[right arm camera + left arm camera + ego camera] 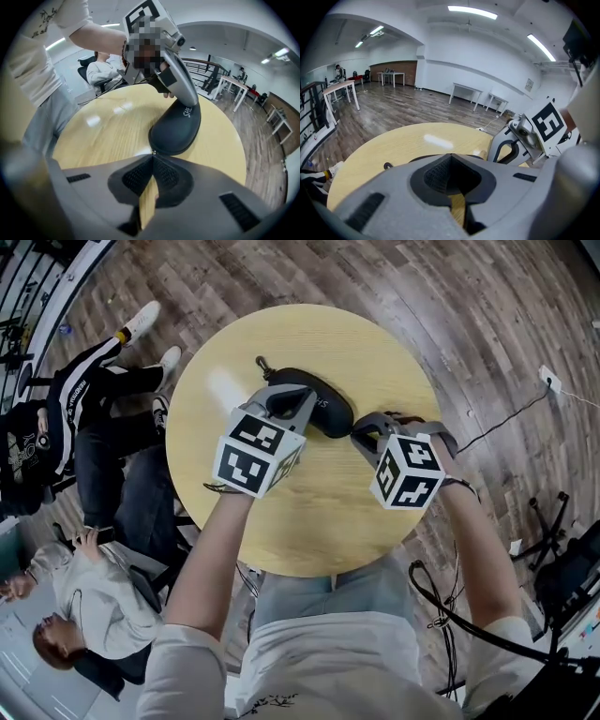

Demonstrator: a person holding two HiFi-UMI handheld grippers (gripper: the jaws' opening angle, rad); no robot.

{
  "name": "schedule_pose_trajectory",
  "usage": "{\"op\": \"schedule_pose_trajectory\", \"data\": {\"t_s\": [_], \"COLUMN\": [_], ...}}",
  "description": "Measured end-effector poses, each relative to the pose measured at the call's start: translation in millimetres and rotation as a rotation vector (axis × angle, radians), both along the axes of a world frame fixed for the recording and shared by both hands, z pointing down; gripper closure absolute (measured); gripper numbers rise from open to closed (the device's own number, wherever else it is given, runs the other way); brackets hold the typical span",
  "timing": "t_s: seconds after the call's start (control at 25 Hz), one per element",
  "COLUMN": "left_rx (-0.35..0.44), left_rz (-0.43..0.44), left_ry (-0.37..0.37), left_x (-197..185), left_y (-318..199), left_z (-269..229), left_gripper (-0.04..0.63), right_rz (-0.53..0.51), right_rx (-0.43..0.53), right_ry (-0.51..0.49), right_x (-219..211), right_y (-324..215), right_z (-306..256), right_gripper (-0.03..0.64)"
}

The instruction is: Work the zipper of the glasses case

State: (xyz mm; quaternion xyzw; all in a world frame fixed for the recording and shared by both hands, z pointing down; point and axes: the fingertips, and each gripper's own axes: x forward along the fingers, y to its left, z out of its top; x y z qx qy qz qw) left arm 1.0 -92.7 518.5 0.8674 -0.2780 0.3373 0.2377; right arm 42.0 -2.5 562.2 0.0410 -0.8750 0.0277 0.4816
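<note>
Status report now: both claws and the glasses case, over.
Left claw shut, pressing on glasses case. Right claw shut on zipper pull. Nothing in the way.

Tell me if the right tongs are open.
No, the right tongs are shut, tips pinching the zipper pull at the end of the case.

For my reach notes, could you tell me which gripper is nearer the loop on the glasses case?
Left. The left gripper rests on the glasses case near its loop; the right gripper sits at the case's opposite end.
</note>
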Motion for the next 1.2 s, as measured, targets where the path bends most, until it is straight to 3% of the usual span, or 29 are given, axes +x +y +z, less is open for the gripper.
{"op": "schedule_pose_trajectory", "data": {"t_s": [0.12,0.28,0.36,0.48,0.72,1.08,1.2], "left_rx": [-0.017,0.03,0.002,-0.056,-0.005,0.002,0.025], "left_rz": [-0.004,0.022,0.041,0.081,0.025,0.007,-0.006], "left_ry": [0.013,-0.031,-0.027,-0.059,-0.051,-0.027,-0.025], "left_x": [-3.5,-4.6,3.1,11.8,13.3,10.0,10.6], "left_y": [2.5,-6.5,-10.1,-4.5,-8.3,-3.7,-3.6], "left_z": [-1.6,-12.8,-13.7,-4.8,-0.2,2.4,1.7], "left_gripper": [0.592,0.592,0.592,0.592,0.592,0.592,0.592], "right_rz": [0.038,-0.118,-0.177,-0.177,0.075,0.229,0.355], "right_rx": [0.035,0.132,0.171,0.179,-0.098,-0.149,-0.185], "right_ry": [-0.009,0.057,0.086,0.104,0.051,0.016,-0.003], "right_x": [-1.2,23.9,39.2,51.8,50.7,30.3,27.6], "right_y": [1.5,-7.8,-20.1,-41.1,-40.7,-12.0,-12.2], "right_z": [-0.4,0.4,0.2,-2.4,-2.4,-2.0,-2.6], "right_gripper": [0.617,0.617,0.617,0.617,0.617,0.617,0.617]}}
